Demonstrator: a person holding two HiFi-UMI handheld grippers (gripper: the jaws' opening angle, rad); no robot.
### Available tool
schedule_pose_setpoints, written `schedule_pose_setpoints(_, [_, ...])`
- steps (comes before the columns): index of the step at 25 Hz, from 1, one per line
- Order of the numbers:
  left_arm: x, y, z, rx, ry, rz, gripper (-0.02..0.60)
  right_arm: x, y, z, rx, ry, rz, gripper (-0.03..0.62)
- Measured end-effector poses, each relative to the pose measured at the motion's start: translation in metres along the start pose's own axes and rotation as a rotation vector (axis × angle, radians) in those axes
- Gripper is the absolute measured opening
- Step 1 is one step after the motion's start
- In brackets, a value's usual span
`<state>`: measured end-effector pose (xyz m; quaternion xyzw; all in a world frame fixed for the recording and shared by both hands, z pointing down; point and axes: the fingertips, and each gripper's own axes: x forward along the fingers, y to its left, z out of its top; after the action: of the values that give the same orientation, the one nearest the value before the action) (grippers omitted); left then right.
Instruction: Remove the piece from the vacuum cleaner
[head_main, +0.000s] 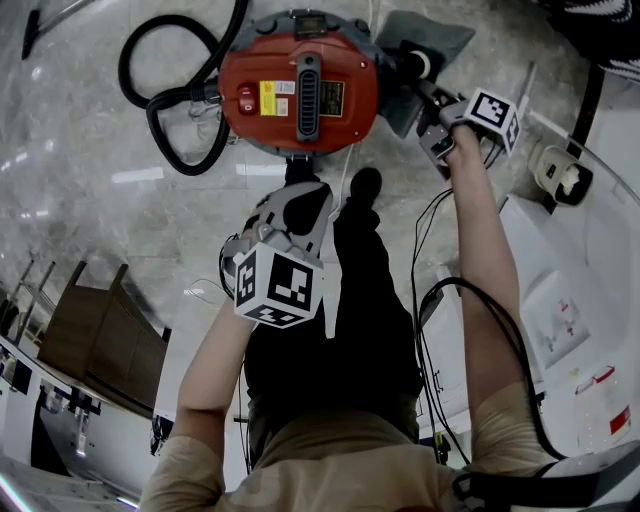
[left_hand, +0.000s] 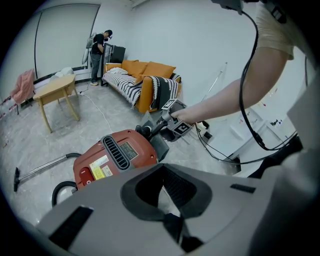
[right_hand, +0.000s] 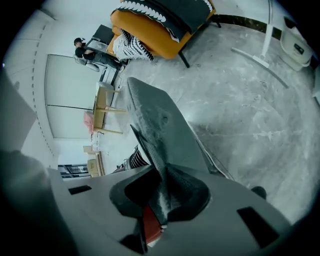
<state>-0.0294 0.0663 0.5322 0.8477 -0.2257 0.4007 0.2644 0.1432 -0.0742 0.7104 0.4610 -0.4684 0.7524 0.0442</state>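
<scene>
- The left gripper (left_hand: 166, 196) has its jaws parted with nothing between them. The red vacuum cleaner (head_main: 300, 95) lies just ahead of and below its tips.
- The grey piece (head_main: 440, 40), a flat panel, sits against the vacuum's right flank, well to the right of the left jaws. Whether it is already free, I cannot tell.
- The right gripper (head_main: 432, 95) has its jaws pinched on the panel's near edge. The panel's long axis runs straight ahead out of them, so this hand looks best placed to draw it clear.
</scene>
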Motion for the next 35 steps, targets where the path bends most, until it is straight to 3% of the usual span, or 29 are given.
schedule_pose_setpoints(17, [0.004, -0.001, -0.004, -0.005, 0.008, 0.001, -0.003, 0.001, -0.004, 0.003, 0.037, 0.022, 0.074, 0.051])
schedule_pose_setpoints(30, [0.005, 0.000, -0.009, -0.011, 0.014, 0.008, -0.003, 0.002, -0.013, 0.010, -0.149, 0.046, 0.009, 0.051])
schedule_pose_setpoints(35, [0.007, -0.003, -0.010, -0.020, 0.015, 0.008, -0.003, -0.008, -0.047, 0.032, -0.157, -0.022, -0.117, 0.025])
